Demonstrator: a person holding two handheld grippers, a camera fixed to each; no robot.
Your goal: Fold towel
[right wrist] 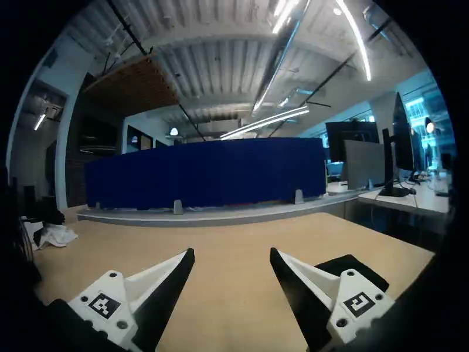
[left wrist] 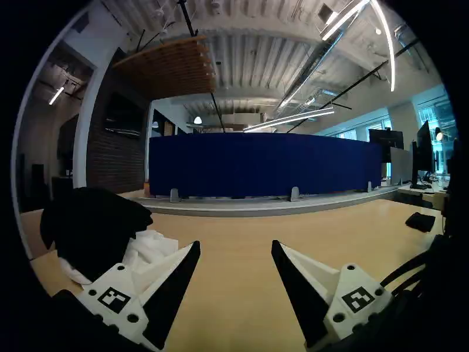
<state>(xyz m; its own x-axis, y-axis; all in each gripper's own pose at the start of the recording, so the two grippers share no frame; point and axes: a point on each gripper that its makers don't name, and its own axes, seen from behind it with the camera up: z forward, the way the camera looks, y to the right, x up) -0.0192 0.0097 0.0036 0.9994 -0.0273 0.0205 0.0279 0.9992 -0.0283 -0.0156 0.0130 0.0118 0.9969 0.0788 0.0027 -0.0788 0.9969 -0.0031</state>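
- The left gripper [left wrist: 234, 249] was seen with its two fingers spread wide apart and nothing gripped; wooden tabletop [left wrist: 234, 299] was seen through the gap.
- Just behind its finger at 8 o'clock, a crumpled white towel [left wrist: 149, 246] was seen lying on the tabletop.
- A heap of black cloth [left wrist: 88, 229] was piled against the towel at 9 o'clock and partly over it.
- A small black cloth [left wrist: 421, 221] was seen at 3 o'clock near the table's edge, well apart from the towel.
- The right gripper [right wrist: 231, 252] was likewise seen wide open, with nothing gripped, low over the tabletop.
- The small black cloth [right wrist: 352, 267] was partly hidden behind its finger at 4 o'clock; contact could not be told.
- In the right gripper view the white towel [right wrist: 55, 234] was seen far off at 9 o'clock.
- A blue partition [left wrist: 264, 164] was seen along the table's far side at 12 o'clock, and monitors [right wrist: 352, 132] at 2 o'clock.
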